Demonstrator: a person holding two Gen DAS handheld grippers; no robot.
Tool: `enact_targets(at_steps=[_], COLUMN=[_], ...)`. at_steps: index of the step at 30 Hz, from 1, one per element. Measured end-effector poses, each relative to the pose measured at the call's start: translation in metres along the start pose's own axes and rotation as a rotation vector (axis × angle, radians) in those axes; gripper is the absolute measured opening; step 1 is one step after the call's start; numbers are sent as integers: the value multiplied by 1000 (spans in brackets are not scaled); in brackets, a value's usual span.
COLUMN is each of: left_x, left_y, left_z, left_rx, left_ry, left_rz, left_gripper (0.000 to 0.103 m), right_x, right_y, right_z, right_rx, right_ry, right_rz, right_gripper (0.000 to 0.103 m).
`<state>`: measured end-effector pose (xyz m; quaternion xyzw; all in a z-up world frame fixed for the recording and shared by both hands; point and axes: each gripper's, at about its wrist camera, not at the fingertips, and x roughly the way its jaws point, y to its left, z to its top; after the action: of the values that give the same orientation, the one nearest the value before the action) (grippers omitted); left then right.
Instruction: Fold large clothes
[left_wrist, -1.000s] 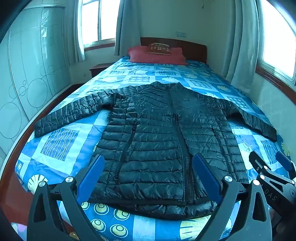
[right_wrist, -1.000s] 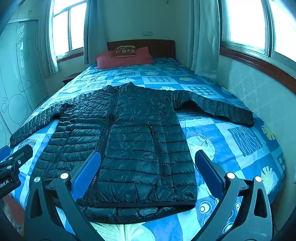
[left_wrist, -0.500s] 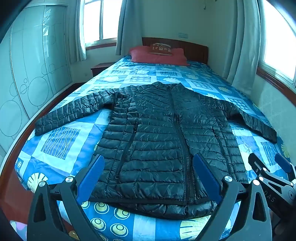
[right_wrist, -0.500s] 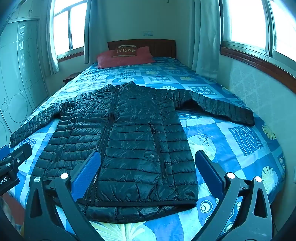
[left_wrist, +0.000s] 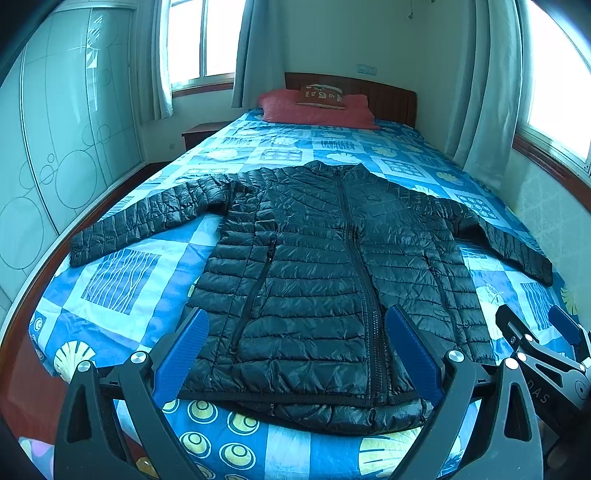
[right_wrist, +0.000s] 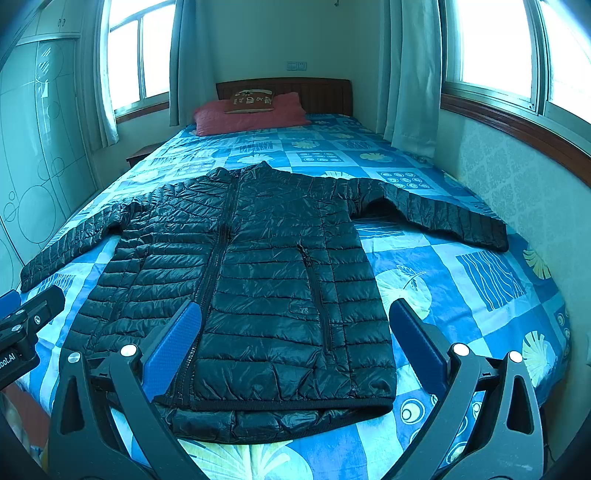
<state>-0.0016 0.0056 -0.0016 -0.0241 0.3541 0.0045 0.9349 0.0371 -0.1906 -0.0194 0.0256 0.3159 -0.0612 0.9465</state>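
Now we hover both tools, left tool and right tool spread wide, empty; pinch jacket sleeve cuffs first, fold inward flat.

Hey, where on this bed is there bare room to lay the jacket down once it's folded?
Free: the bedspread between the jacket collar and the red pillow; also the patch below the right sleeve, toward the wall. Crowded: the middle, covered by the jacket body and both spread sleeves.
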Motion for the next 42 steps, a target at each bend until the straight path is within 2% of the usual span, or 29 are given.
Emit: enact_targets(at_steps=[42], left_x=[1], left_y=[3], left_z=[-3], left_rx=[1], left_ry=[-1], left_rz=[0], left_gripper=[95], right_x=[0], right_y=[2], right_z=[0], right_rx=[-1], right_ry=[-1], right_rz=[0], right_gripper=[101])
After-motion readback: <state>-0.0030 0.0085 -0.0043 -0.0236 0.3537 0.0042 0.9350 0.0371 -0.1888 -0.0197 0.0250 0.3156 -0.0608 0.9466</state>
